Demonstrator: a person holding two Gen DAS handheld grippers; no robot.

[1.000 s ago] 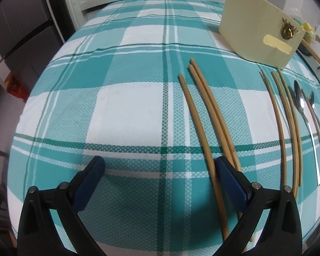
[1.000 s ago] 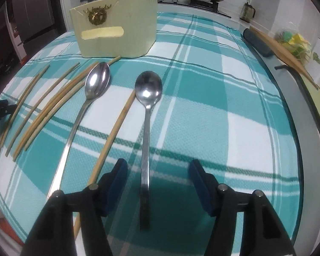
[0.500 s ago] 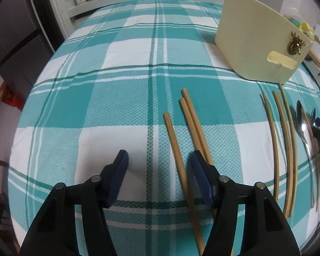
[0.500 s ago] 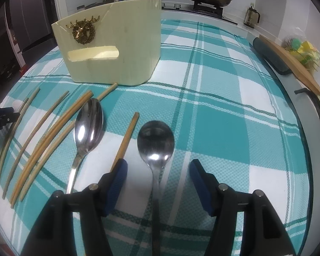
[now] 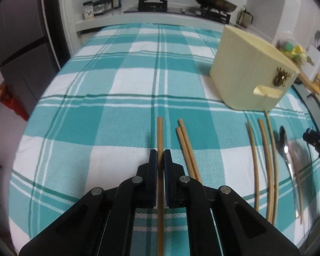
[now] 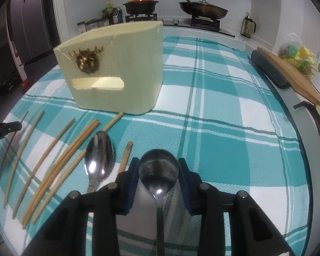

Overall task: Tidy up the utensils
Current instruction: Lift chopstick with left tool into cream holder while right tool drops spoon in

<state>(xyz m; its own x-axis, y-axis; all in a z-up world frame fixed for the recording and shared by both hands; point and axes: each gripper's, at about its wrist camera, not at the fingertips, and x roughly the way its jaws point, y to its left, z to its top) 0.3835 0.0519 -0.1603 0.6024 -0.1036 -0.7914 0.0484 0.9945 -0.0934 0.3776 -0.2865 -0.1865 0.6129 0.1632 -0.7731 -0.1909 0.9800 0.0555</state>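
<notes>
On the teal plaid cloth, my left gripper [image 5: 160,152] is shut on one wooden chopstick [image 5: 160,132], which runs straight out ahead between the pads. A pair of chopsticks [image 5: 186,149] lies just to its right, and three more chopsticks [image 5: 264,160] lie farther right beside a steel spoon [image 5: 284,147]. My right gripper [image 6: 158,162] is closing its jaws on the bowl of another spoon [image 6: 159,170], and the pads meet the bowl's rim. The cream utensil holder [image 6: 117,68] stands behind. A second spoon [image 6: 99,157] and several chopsticks [image 6: 59,155] lie to its left.
A stove with an orange-lidded pot [image 6: 140,5] and a frying pan [image 6: 202,10] lines the back counter. A wooden board [image 6: 292,74] and a dark roll [image 6: 268,70] lie along the table's right edge. A grey fridge [image 5: 17,53] stands to the left.
The left jaws have closed from wide open onto the leftmost chopstick, and the gripper has risen. The right gripper has slid forward along the spoon to its bowl, and its jaws have narrowed.
</notes>
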